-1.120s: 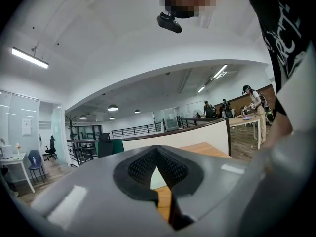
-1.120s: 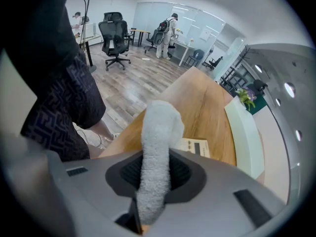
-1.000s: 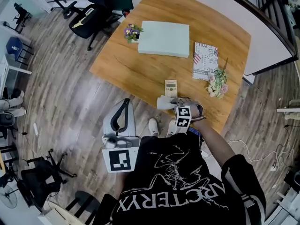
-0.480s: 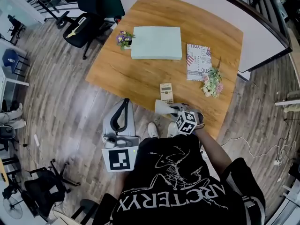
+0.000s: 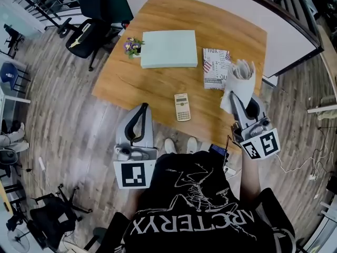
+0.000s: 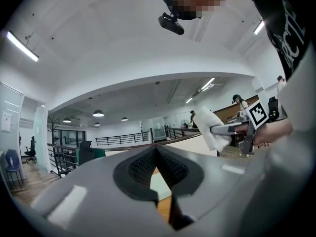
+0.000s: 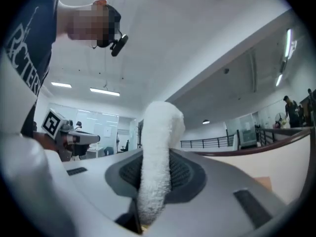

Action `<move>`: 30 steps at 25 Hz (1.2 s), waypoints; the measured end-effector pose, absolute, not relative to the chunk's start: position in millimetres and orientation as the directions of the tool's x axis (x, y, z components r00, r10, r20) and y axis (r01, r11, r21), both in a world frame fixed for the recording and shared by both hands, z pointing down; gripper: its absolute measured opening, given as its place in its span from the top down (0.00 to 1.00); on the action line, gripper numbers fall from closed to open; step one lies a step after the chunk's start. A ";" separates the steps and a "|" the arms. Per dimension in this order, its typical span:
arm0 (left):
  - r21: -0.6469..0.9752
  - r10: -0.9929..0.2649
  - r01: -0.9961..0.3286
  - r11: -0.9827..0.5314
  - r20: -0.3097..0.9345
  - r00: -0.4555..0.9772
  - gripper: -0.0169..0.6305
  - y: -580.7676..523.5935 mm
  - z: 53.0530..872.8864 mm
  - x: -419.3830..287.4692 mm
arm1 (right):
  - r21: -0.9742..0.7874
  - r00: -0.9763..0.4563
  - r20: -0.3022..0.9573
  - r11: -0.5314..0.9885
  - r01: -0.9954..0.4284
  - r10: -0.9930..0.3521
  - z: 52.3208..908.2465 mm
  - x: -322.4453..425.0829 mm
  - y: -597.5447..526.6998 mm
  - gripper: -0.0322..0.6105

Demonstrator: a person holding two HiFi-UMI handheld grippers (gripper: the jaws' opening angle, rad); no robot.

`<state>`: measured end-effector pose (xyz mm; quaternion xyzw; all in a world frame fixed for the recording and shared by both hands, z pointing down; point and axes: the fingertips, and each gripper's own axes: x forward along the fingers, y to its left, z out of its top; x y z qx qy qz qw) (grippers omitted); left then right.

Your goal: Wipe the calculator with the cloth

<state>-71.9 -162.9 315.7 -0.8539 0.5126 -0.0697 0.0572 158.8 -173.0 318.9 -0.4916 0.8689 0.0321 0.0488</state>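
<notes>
- R gripper point(image 5: 238, 100): fingers clamped on cloth point(image 5: 239, 78), held clear of surface point(image 5: 158, 83).
- L gripper point(image 5: 143, 108): fingers together, empty.
- calculator point(image 5: 182, 107) lies flat between both grippers, touching neither.
- Risk: nothing pins calculator, so a wipe may shove it off near edge; cloth could slip from the pinch under pressure.

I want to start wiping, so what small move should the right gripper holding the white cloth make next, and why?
Probably lower the right gripper leftward toward the beige calculator: its jaws are shut on the white cloth, held above the wooden table, apart from the calculator.
</notes>
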 end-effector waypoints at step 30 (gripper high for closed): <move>-0.184 -0.879 -0.863 -0.471 0.015 0.477 0.96 -167.6 299.0 -72.5 | 0.097 -0.535 -0.152 0.526 -0.845 -0.831 294.4 115.5 -178.5 0.81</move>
